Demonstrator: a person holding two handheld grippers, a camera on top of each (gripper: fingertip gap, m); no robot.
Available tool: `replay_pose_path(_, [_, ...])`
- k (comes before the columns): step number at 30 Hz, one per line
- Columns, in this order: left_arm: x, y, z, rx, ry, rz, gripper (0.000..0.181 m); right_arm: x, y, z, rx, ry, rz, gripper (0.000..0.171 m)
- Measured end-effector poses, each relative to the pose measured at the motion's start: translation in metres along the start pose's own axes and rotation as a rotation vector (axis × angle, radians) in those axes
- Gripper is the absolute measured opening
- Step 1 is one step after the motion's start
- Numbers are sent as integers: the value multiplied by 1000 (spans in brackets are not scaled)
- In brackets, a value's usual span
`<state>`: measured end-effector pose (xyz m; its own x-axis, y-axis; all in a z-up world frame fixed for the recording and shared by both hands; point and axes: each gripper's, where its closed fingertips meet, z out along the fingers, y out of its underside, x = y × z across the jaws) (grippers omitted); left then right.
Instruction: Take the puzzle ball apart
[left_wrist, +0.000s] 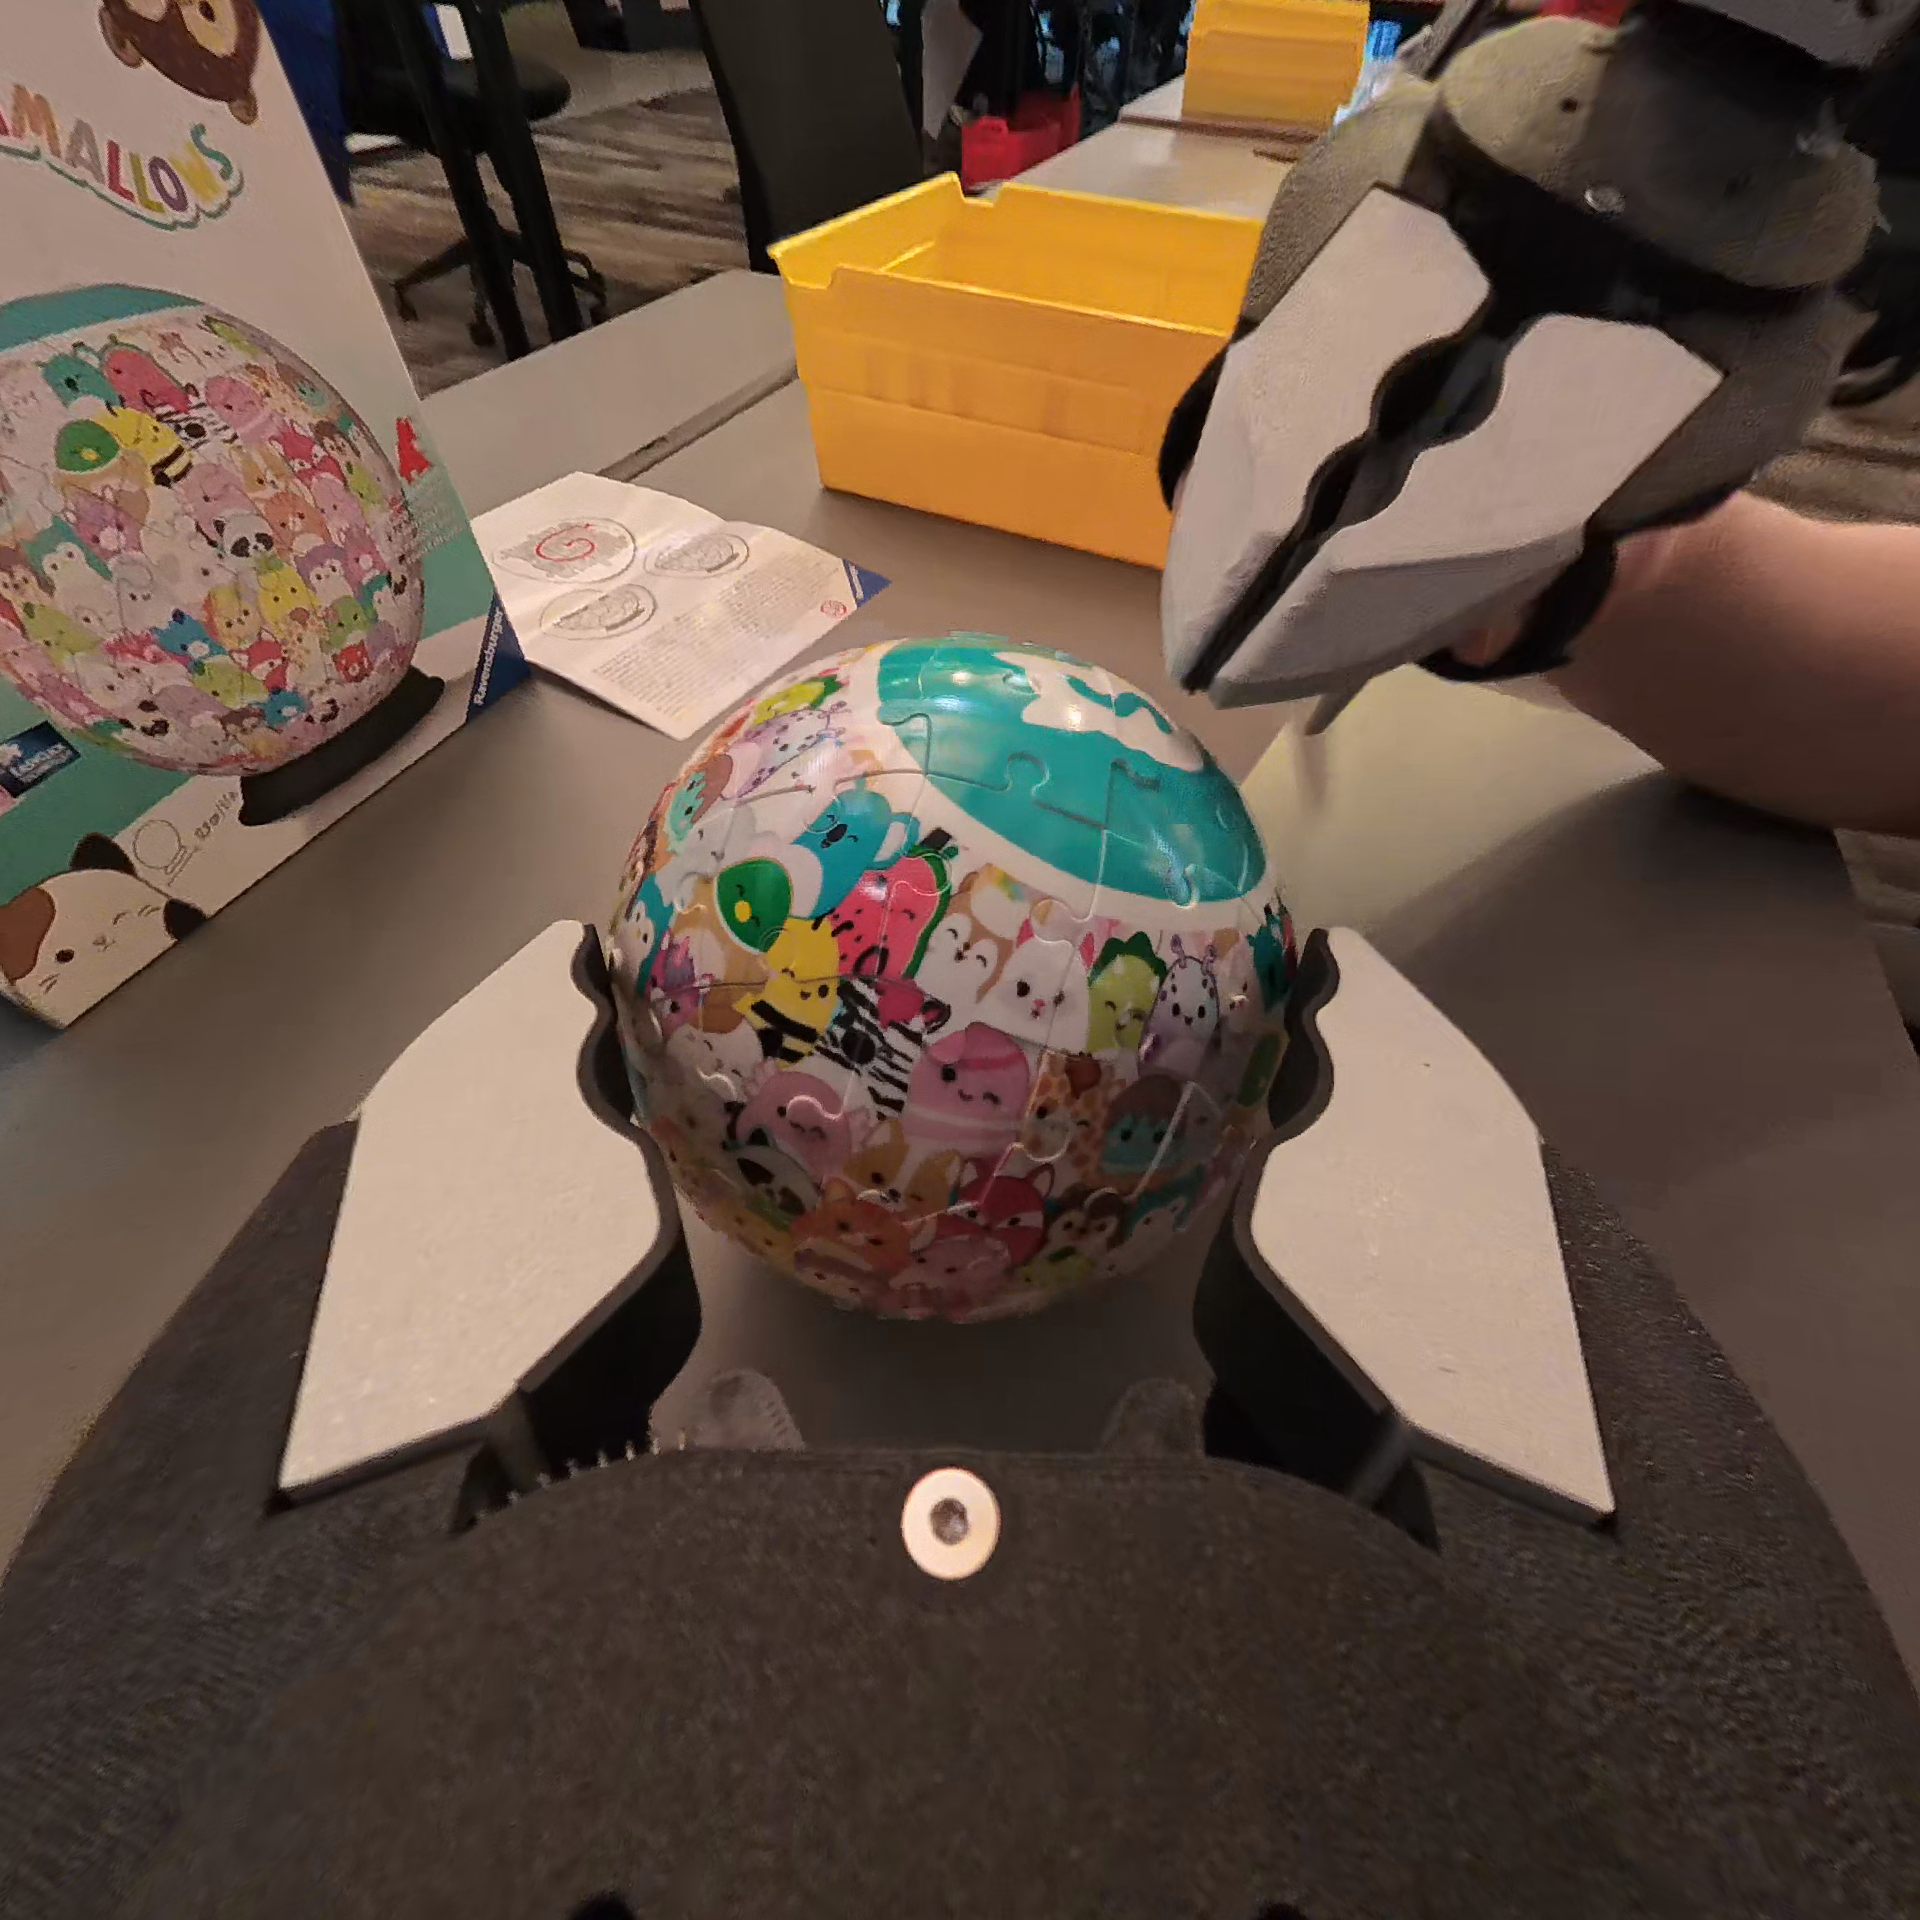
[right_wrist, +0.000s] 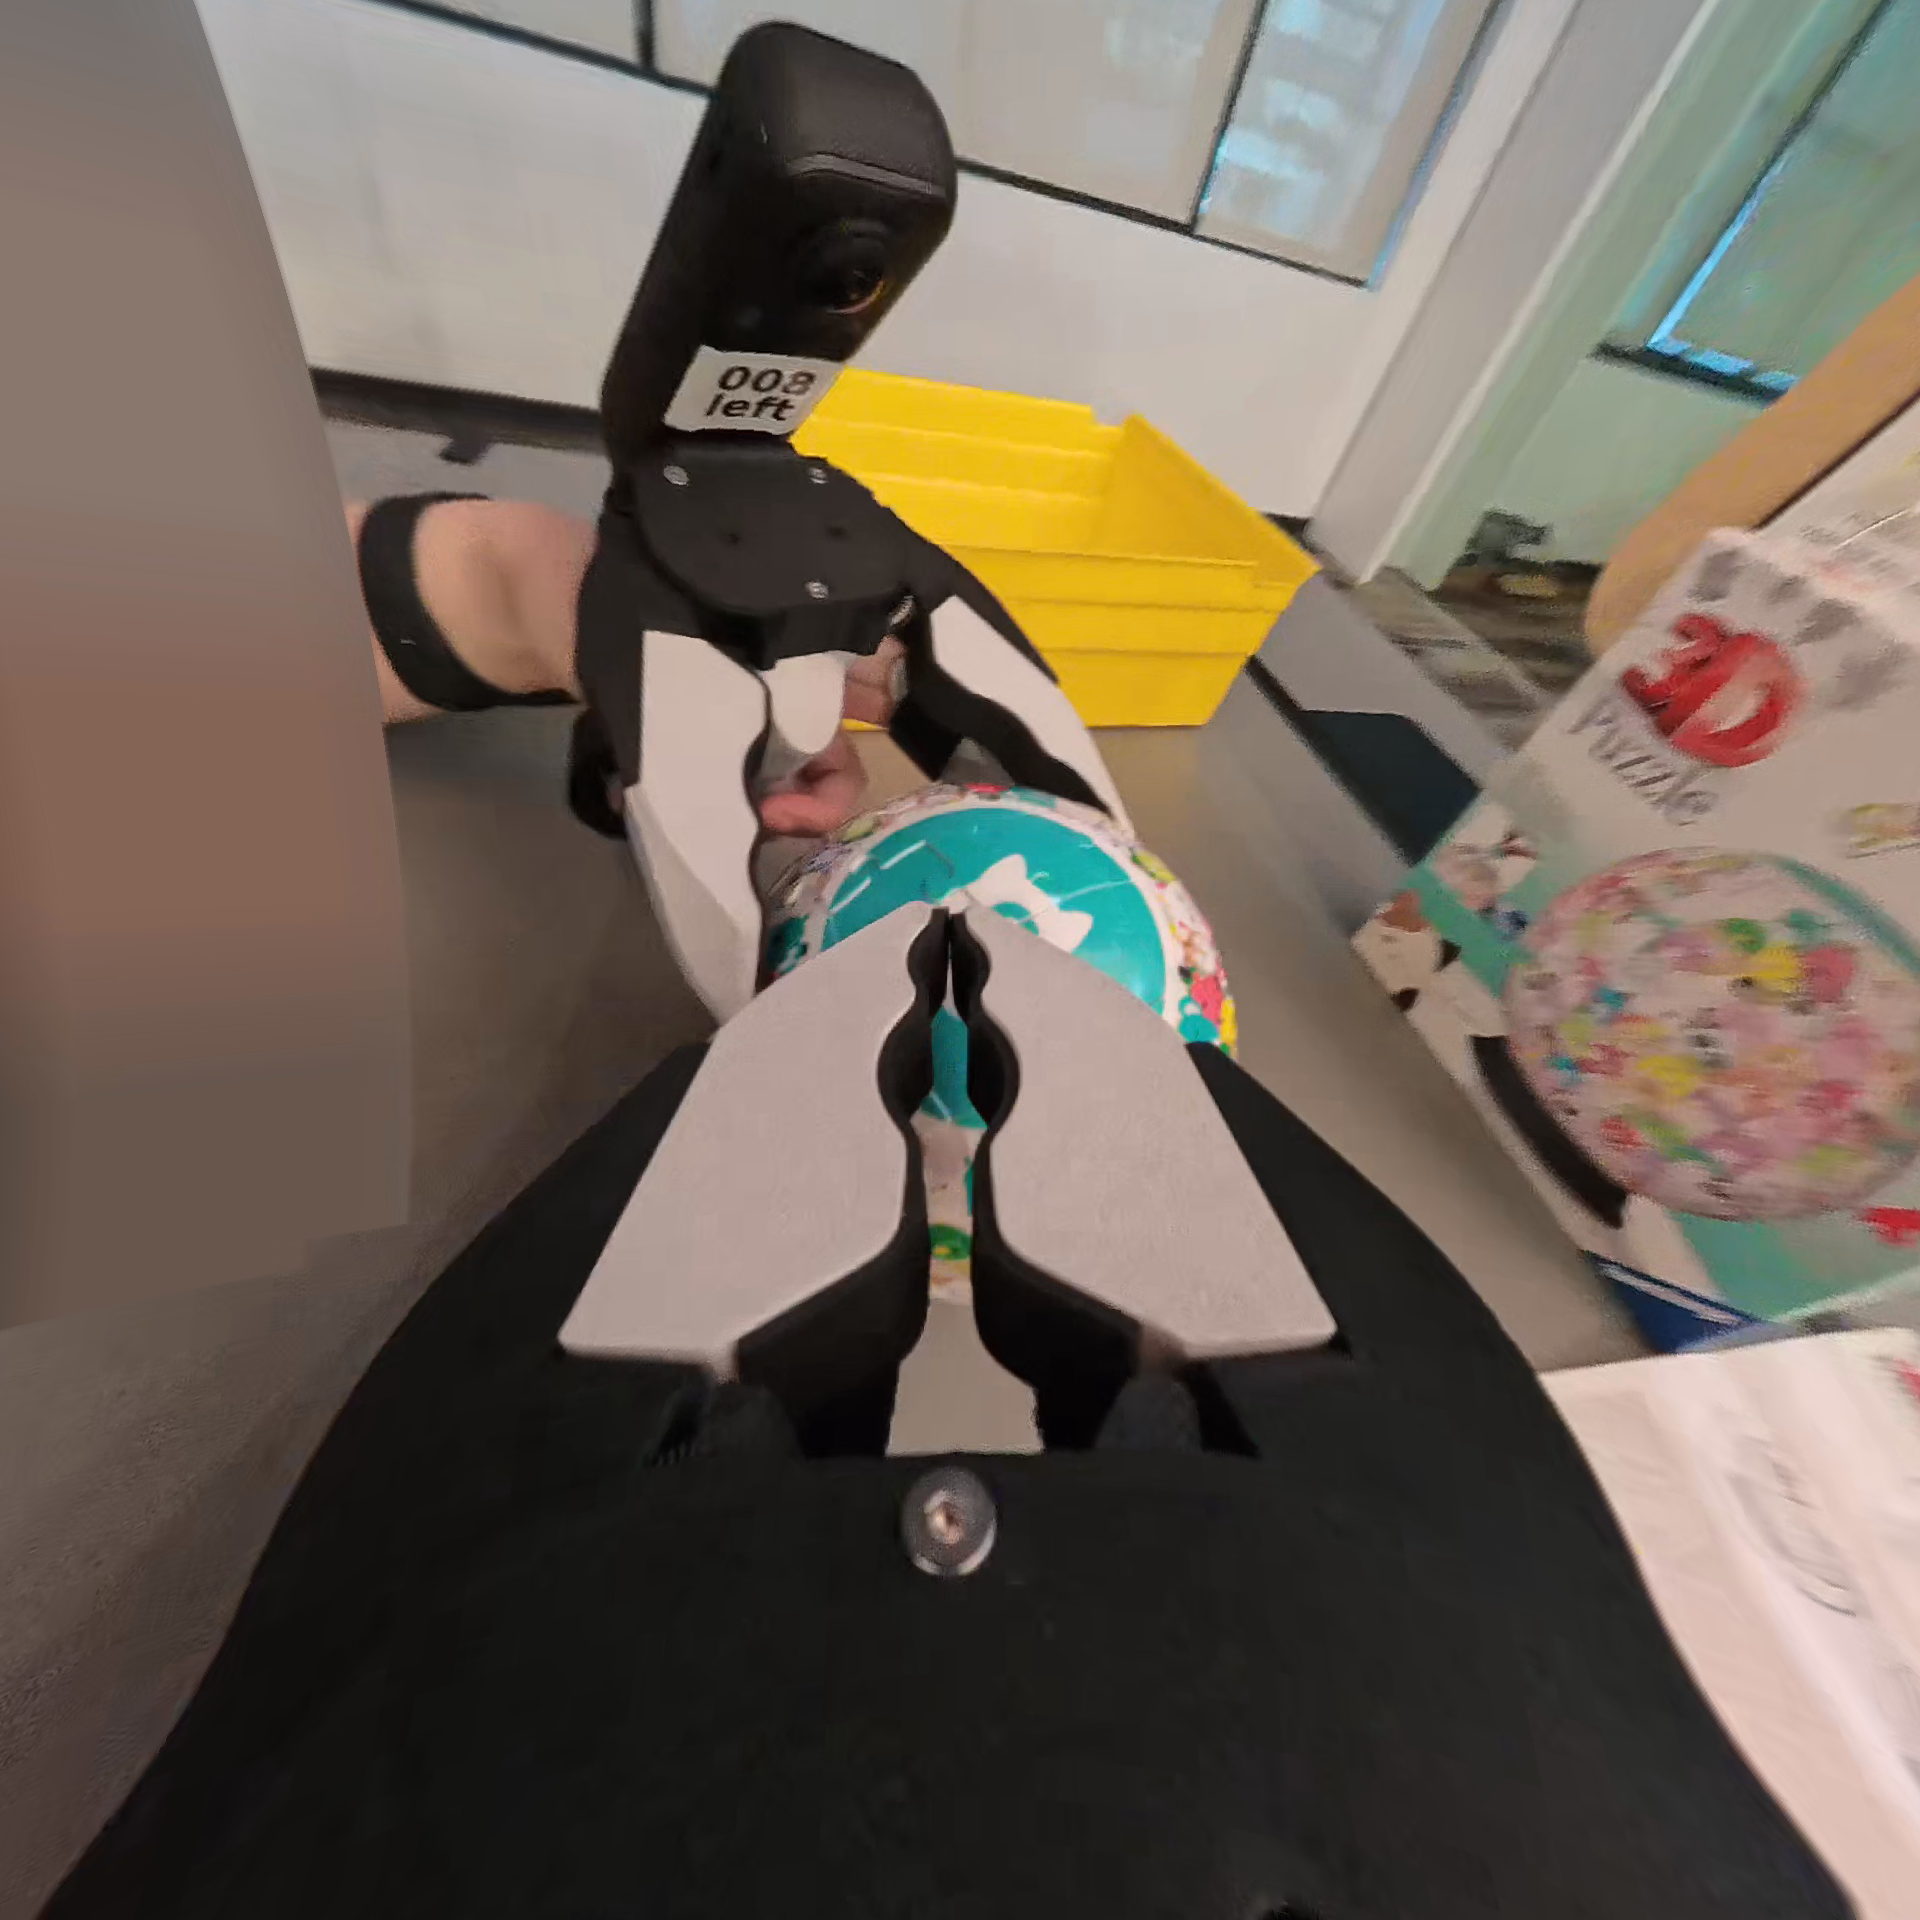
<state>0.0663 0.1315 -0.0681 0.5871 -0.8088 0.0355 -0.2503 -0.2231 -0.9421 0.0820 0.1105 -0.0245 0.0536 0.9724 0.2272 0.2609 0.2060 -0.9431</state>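
The puzzle ball (left_wrist: 935, 1091), covered in colourful cartoon animals with a teal cap on top, rests on the grey table (left_wrist: 1662, 1039). My left gripper (left_wrist: 945, 966) is open wide. Its fingers (left_wrist: 499, 1122) flank the ball at mid-height, with the pads right at its two sides. My right gripper (right_wrist: 951, 914) is shut, and nothing shows between its pads. In the left wrist view it (left_wrist: 1195, 681) hangs just above and to the right of the teal cap, apart from it. In the right wrist view its tips point at the cap of the ball (right_wrist: 1091, 904).
A yellow bin (left_wrist: 987, 416) stands behind the ball. The puzzle's box (left_wrist: 208, 571) stands upright at the left, with a folded paper leaflet (left_wrist: 675, 592) lying between box and ball. A person's forearm (left_wrist: 1714, 675) reaches in from the right. The tips of one gripper are about 5 cm away from the tips of the other.
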Motion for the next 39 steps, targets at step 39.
replay_pose_path(39, [5, -9, 21, 94, -83, 19, 123, 9, 12, -9, -318, 88, -87, 1])
